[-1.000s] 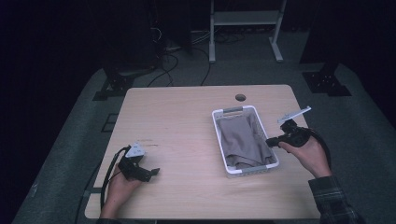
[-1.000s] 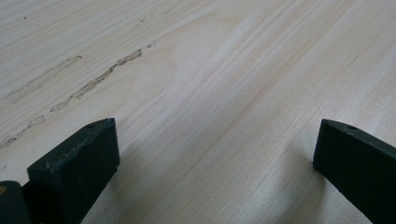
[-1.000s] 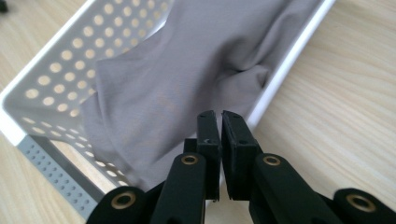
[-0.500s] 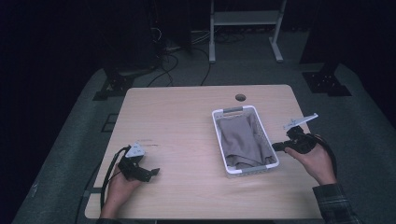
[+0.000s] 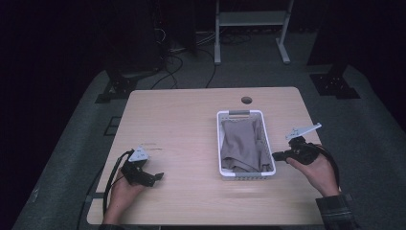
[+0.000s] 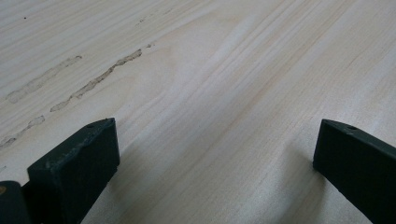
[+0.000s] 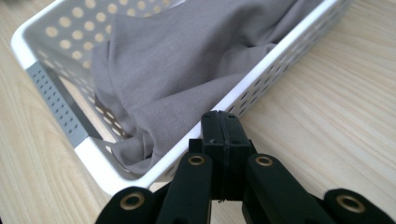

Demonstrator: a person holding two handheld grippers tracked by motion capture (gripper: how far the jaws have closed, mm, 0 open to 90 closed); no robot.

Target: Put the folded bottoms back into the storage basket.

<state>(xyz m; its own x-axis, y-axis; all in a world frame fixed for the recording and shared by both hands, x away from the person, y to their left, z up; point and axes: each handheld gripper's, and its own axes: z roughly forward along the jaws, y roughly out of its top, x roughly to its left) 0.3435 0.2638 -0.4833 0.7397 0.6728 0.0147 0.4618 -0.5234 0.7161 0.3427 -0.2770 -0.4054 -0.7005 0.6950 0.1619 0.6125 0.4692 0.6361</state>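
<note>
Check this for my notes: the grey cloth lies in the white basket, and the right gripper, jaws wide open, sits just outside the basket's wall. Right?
Not quite. The right gripper is shut, its jaws pressed together with nothing between them, as the right gripper view shows. The rest holds: the grey cloth lies in the white basket, and the gripper sits just outside its wall.

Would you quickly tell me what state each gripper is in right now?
Left gripper: open, holding nothing, low over the table.
Right gripper: closed, holding nothing, beside the basket of grey cloth.
</note>
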